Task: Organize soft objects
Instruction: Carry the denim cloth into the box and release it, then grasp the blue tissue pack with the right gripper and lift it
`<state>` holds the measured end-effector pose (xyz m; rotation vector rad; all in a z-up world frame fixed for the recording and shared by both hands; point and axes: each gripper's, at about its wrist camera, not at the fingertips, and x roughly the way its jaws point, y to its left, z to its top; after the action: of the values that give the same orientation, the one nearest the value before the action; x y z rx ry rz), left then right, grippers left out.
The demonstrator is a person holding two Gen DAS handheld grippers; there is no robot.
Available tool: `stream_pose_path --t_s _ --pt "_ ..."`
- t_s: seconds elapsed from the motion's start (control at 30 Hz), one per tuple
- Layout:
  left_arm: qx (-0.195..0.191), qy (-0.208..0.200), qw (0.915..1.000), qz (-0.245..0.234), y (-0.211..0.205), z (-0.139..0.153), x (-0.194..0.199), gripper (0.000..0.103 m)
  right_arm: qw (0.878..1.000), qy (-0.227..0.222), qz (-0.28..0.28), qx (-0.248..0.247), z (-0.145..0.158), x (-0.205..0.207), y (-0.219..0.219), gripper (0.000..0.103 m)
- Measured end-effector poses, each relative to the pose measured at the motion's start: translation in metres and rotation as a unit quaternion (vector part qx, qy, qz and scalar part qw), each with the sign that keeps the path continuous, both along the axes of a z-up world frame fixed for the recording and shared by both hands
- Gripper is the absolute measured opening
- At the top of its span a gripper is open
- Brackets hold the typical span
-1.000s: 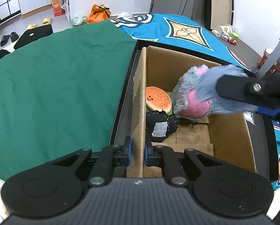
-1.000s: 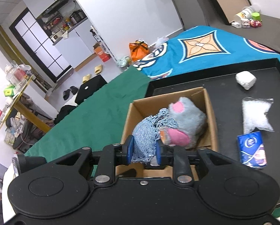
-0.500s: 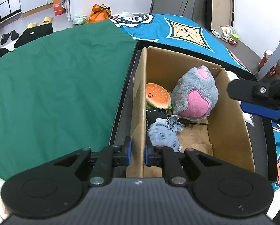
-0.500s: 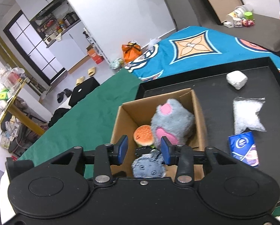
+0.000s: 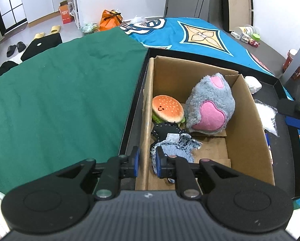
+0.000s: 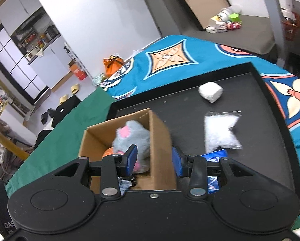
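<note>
An open cardboard box (image 5: 248, 120) holds a burger plush (image 5: 168, 110), a grey and pink plush (image 5: 210, 108), a black stitched fabric piece (image 5: 164, 131) and a frayed denim piece (image 5: 176, 146) at its near end. My left gripper (image 5: 148, 162) straddles the box's left wall. Its jaws are opening, and a sliver of gap shows beside the right pad. My right gripper (image 6: 155, 160) is open and holds nothing. It hovers above the box's (image 6: 160, 140) right wall, with the grey plush (image 6: 130, 138) behind its left finger. One of its fingers (image 5: 296, 112) shows at the right edge of the left wrist view.
The box stands on a black tray (image 6: 190, 108). Right of the box on the tray lie a clear bag of white filling (image 6: 220, 132), a white wad (image 6: 210, 93) and a blue packet (image 6: 214, 154). Green cloth (image 5: 59, 104) covers the surface to the left, and a blue patterned cloth (image 5: 200, 34) lies behind.
My right gripper let go of the denim piece, which now lies in the box. It opened and drew away to the right. My left gripper stayed at the box wall, with its jaws slightly wider.
</note>
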<state>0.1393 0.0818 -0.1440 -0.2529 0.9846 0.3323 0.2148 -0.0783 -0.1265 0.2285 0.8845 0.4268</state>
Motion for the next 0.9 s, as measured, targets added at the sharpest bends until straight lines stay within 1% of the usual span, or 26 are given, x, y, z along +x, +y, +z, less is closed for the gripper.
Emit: stream_pose_path --t_s 0.23,0.27,0.3,0.4,0.47,0.53,0.6,0.7,0.83,0.9 --pt "0.017 0.013 0.9998 0.004 -0.006 0.000 0.007 0.016 1.000 0.016 -0.015 -0.002 -0.014 0.008 -0.017 0.041" --pt "0.019 0.015 0.9997 0.004 -0.007 -0.001 0.008 0.017 1.000 0.018 -0.016 -0.003 -0.015 0.009 -0.018 0.042" --pt "0.021 0.017 0.9996 0.004 -0.008 -0.001 0.010 0.021 1.000 0.019 -0.017 -0.003 -0.017 0.010 -0.019 0.043" --pt "0.025 0.023 0.9994 0.002 -0.011 -0.002 0.013 0.026 0.999 0.025 -0.023 -0.012 -0.024 0.012 -0.024 0.050" --pt "0.028 0.026 0.9993 0.001 -0.013 -0.003 0.015 0.029 0.999 0.027 -0.023 -0.017 -0.029 0.014 -0.026 0.051" --pt "0.030 0.028 0.9992 0.002 -0.014 -0.002 0.016 0.032 0.999 0.030 -0.023 -0.025 -0.035 0.015 -0.029 0.054" --pt "0.034 0.027 0.9990 0.001 -0.016 -0.002 0.019 0.037 0.999 0.036 -0.024 -0.033 -0.041 0.017 -0.032 0.054" --pt "0.038 0.025 0.9989 0.005 -0.017 -0.001 0.021 0.043 0.997 0.051 -0.024 -0.046 -0.052 0.020 -0.036 0.054" --pt "0.031 0.022 0.9992 0.010 -0.018 0.000 0.024 0.045 0.995 0.061 -0.006 -0.079 -0.065 0.022 -0.035 0.054" --pt "0.036 0.021 0.9991 0.007 -0.021 0.000 0.025 0.047 0.994 0.065 0.001 -0.089 -0.070 0.022 -0.034 0.054"
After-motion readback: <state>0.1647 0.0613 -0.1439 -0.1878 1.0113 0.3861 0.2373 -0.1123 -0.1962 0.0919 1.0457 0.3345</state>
